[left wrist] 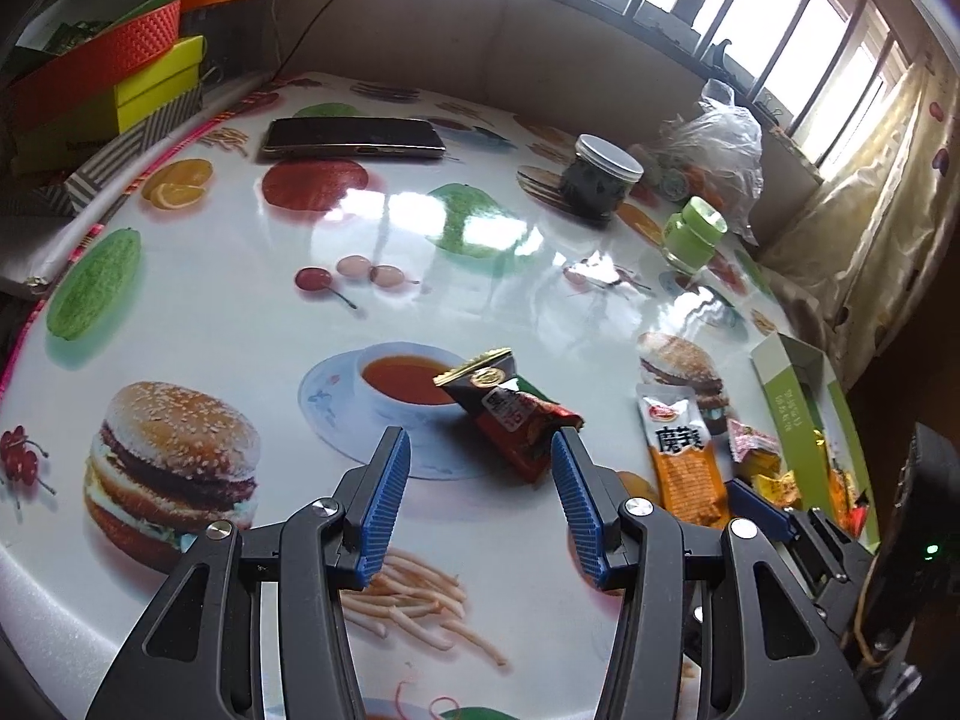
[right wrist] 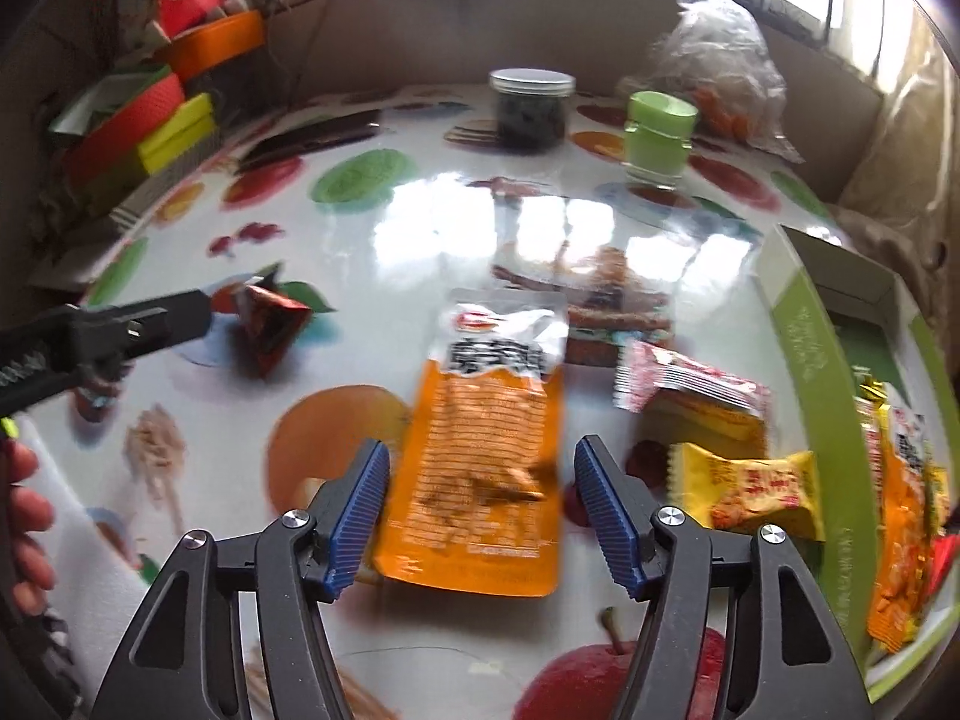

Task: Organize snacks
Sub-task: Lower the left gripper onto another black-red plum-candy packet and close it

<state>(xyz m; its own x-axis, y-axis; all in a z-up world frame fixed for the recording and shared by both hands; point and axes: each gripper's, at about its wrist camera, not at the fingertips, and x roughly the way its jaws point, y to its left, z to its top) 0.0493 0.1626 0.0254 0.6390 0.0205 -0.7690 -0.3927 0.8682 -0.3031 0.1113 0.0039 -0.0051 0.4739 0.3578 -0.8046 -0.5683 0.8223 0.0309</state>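
Left tool (left wrist: 481, 441) is hanging over the worktop (left wrist: 240, 312), jaws parted, nothing clamped. The red-black snack packet (left wrist: 510, 414) is lying on the printed soup-cup picture, its near end reaching in between the blue pads (left wrist: 384, 504); the right pad's tip is looking very close to the packet edge, contact unclear.

Right tool (right wrist: 480, 456) is released, jaws standing wide, straddling the near half of the orange-white snack pouch (right wrist: 486, 456). Pouch is lying flat on the worktop; pads (right wrist: 606, 516) are sitting clear of both its edges.

Relative to the orange-white pouch:
- red-white wrapper (right wrist: 690, 384) and yellow packet (right wrist: 750, 492) are lying just to its right
- green cardboard tray (right wrist: 822, 372) is sitting further right, already holding a few orange and yellow packets
- red-black packet is lying to its left, the left tool's arm beside it
- dark jar (right wrist: 531, 111) and green-lidded jar (right wrist: 657, 132) are standing well behind it, clear plastic bag (right wrist: 720, 54) behind those

Fingers of a person's hand (right wrist: 24, 510) are showing at the left edge of the right wrist view.
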